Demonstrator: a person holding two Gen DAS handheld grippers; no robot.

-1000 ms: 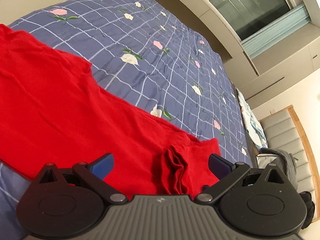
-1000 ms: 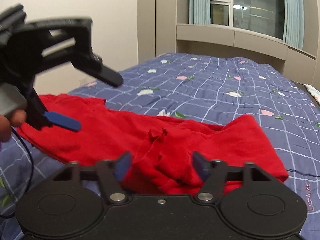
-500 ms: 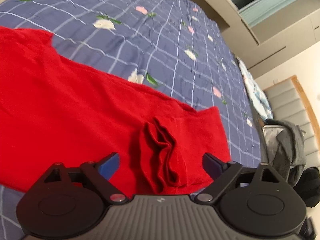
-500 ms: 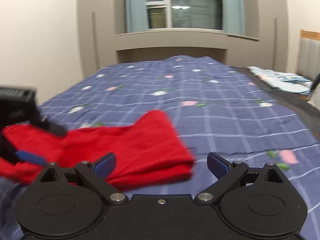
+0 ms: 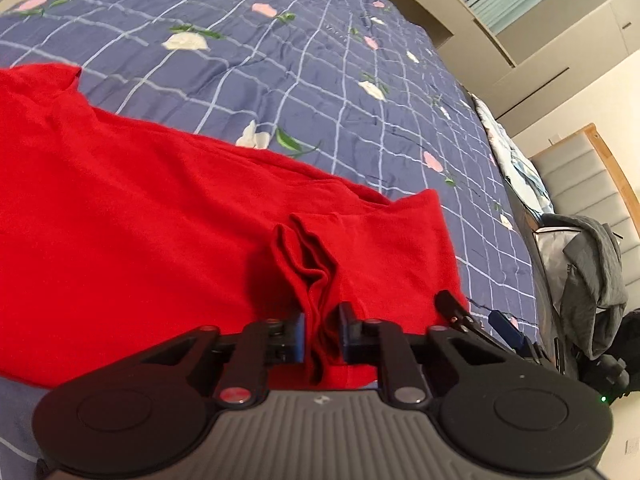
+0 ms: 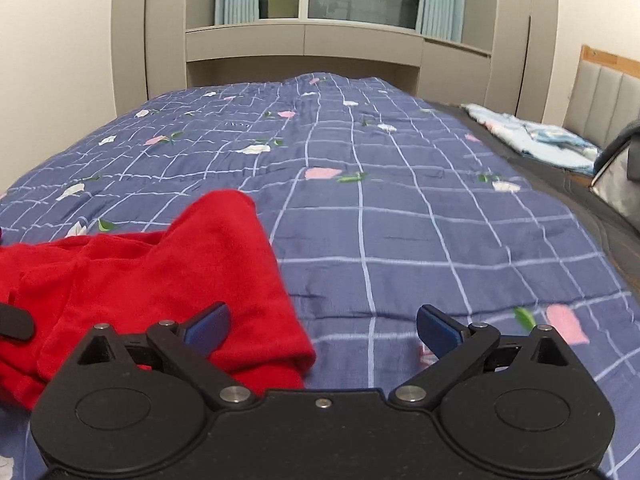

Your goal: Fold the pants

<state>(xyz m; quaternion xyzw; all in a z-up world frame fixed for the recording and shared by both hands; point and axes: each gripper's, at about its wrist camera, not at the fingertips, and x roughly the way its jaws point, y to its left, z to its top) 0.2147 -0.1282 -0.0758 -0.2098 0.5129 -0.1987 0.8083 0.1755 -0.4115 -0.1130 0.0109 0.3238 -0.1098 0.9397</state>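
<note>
Left hand-held gripper [image 5: 320, 334]: jaws closed on a bunched ridge of red cloth at the near edge of the pants [image 5: 160, 220]; the pleat stands up between the blue pads.

Right hand-held gripper [image 6: 322, 328]: jaws spread wide, holding nothing. Its left pad [image 6: 210, 326] sits over the rounded corner of the pants [image 6: 180, 280]; its right pad is above bare bedspread.

Pants: red, soft knit, spread lengthwise across the near side of the bed; one end lies far to the left in the left wrist view, the other ends in a rounded flap beside the right hand-held gripper.

Step in hand (judged): securing both near corners before lifting for a fold. To do it well, the right jaws should shift leftward so the cloth edge lies fully between the pads, then close on all layers; both grips should rise together so the fabric stays even and the pinched pleat does not drag a crease.

Bedspread [image 6: 400, 220]: blue, white grid, flower print; open ground for the fold.

Surroundings: folded pale linens [image 6: 532, 140] by the headboard [image 6: 604, 92]; grey garment [image 5: 592, 260] draped at the bedside. Neither obstructs. Soft bedding may let cloth slip.
</note>
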